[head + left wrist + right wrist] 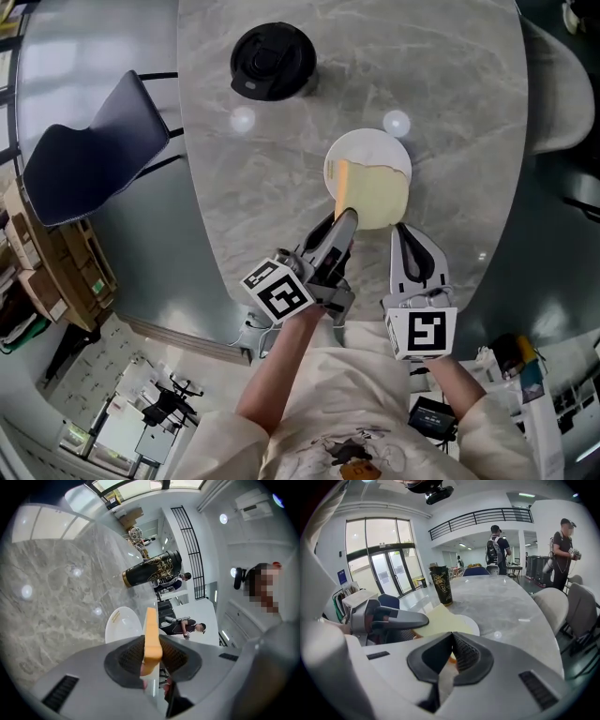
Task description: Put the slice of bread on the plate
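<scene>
Slice of bread (pixel 373 192) is pinched at its near crust in the left gripper (pixel 343 221), whose jaws stand narrow, clamped across the slice's thickness. The right gripper (pixel 400 232) sits just beside the slice's near right corner, jaws together with nothing between them. I cannot tell whether it touches the bread.

The slice covers the near half of the plate (pixel 367 147), about midway between the left and right edges of the table (pixel 244 187). The carry looks nearly done. The next move is probably to lower the slice flat and let go. Toward the far end stands a black cup (pixel 272 61).
</scene>
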The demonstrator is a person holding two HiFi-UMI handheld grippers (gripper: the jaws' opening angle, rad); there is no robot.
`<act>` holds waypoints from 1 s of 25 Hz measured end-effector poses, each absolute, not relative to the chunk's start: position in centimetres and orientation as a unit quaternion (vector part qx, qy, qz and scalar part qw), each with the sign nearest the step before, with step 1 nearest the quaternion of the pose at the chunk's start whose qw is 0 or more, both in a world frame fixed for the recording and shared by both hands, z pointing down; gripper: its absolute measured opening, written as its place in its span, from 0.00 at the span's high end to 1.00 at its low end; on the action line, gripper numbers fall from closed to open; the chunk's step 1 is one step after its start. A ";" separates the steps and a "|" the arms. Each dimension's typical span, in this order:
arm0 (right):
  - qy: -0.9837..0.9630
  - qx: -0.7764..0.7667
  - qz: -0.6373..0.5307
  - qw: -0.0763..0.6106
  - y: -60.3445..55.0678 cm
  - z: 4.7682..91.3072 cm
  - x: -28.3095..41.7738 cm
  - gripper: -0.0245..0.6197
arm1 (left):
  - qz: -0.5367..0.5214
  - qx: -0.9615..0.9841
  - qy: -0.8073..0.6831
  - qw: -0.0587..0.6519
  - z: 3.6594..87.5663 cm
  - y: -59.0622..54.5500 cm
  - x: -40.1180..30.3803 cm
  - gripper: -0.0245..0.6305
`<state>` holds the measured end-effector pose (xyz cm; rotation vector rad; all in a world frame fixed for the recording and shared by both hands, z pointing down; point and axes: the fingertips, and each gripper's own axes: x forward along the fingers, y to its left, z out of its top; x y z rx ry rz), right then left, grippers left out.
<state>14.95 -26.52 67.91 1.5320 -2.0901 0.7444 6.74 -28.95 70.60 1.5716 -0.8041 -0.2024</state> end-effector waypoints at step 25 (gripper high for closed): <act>-0.764 0.531 0.312 0.191 -28.4 73.2 13.6 0.95 | 0.190 0.741 -0.485 0.424 74.0 -29.8 3.6 0.76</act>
